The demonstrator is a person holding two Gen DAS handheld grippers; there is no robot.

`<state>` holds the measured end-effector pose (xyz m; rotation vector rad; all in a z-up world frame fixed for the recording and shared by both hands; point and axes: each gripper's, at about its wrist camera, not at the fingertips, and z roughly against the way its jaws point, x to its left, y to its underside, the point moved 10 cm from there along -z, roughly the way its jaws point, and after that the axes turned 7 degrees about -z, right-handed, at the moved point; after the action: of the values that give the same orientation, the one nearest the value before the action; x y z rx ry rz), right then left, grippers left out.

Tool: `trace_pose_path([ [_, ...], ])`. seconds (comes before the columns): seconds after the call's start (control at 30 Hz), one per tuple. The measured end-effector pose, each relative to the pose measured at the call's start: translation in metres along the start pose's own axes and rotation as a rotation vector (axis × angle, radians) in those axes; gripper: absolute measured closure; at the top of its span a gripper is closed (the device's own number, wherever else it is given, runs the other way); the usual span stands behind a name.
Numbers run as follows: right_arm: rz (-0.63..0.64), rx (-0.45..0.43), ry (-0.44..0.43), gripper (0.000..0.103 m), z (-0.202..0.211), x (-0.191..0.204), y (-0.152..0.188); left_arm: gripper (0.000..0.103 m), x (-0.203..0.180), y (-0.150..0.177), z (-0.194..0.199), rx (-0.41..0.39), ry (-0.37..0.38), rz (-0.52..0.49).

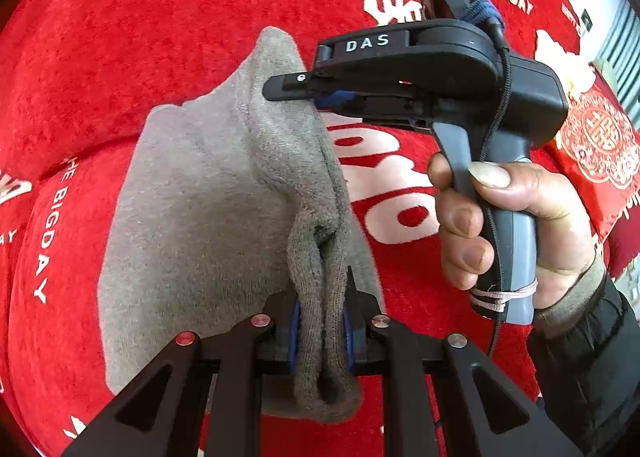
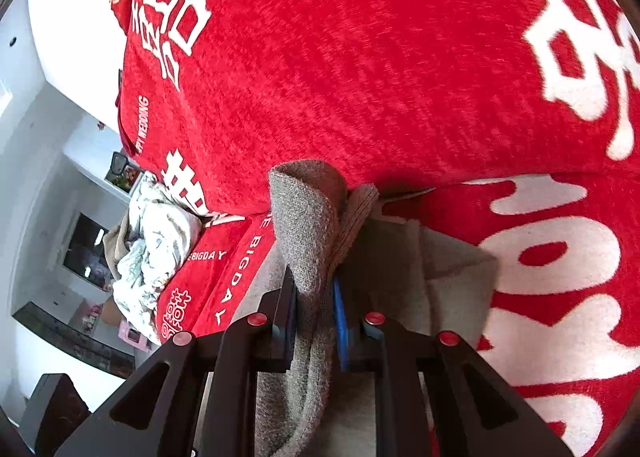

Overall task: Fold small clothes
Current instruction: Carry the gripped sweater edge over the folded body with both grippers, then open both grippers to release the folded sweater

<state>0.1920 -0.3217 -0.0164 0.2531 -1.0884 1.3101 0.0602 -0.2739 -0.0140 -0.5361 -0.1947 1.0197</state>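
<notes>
A small grey knitted garment (image 1: 192, 193) hangs stretched between both grippers over the red sofa seat. My left gripper (image 1: 320, 293) is shut on one bunched, ribbed edge of it at the bottom of the left wrist view. In that view my right gripper (image 1: 280, 91), held by a hand (image 1: 520, 209), pinches the garment's far edge from the right. In the right wrist view the right gripper (image 2: 314, 281) is shut on a folded-over ribbed edge of the grey garment (image 2: 304, 209). The rest of the cloth lies flat beneath and to the right.
A red plush sofa cover (image 1: 160, 37) with white lettering fills both views, and its backrest (image 2: 360, 57) rises just behind the garment. A red cushion (image 1: 600, 137) with white ornament lies at the right. A crumpled white patterned cloth (image 2: 156, 257) sits at the sofa's left end.
</notes>
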Motion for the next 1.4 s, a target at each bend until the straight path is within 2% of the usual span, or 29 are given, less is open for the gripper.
trace_pose_path([
  [0.3,-0.066,0.007,0.032,0.086,-0.005,-0.043,0.006,0.085,-0.021,0.002,-0.038,0.073,-0.021,-0.045],
  [0.53,-0.086,-0.016,0.012,0.086,0.004,-0.055,0.004,0.085,-0.028,-0.002,-0.042,0.071,-0.032,-0.076],
  [0.7,-0.121,0.005,0.049,0.086,-0.007,-0.077,0.007,0.085,-0.028,0.003,-0.054,0.099,-0.046,-0.074],
  [0.9,-0.142,-0.003,0.041,0.085,-0.012,-0.082,0.010,0.085,-0.028,0.005,-0.050,0.082,-0.062,-0.088],
  [1.1,-0.120,0.004,0.091,0.084,-0.022,-0.078,0.011,0.085,-0.022,0.005,-0.048,0.083,-0.063,-0.074],
  [1.2,-0.153,0.001,0.103,0.073,-0.017,-0.083,0.012,0.085,-0.023,0.005,-0.048,0.086,-0.053,-0.078],
  [1.23,-0.155,-0.002,0.121,0.052,-0.013,-0.084,0.012,0.085,-0.023,0.005,-0.047,0.084,-0.052,-0.079],
  [1.27,-0.157,-0.005,0.137,0.025,-0.010,-0.085,0.012,0.084,-0.023,0.006,-0.046,0.081,-0.051,-0.078],
  [1.3,-0.157,-0.015,0.146,0.017,-0.005,-0.084,0.012,0.084,-0.022,0.006,-0.044,0.076,-0.049,-0.074],
  [1.4,-0.128,-0.062,0.151,0.015,0.017,-0.073,0.010,0.084,-0.020,0.008,-0.038,0.071,-0.028,-0.045],
])
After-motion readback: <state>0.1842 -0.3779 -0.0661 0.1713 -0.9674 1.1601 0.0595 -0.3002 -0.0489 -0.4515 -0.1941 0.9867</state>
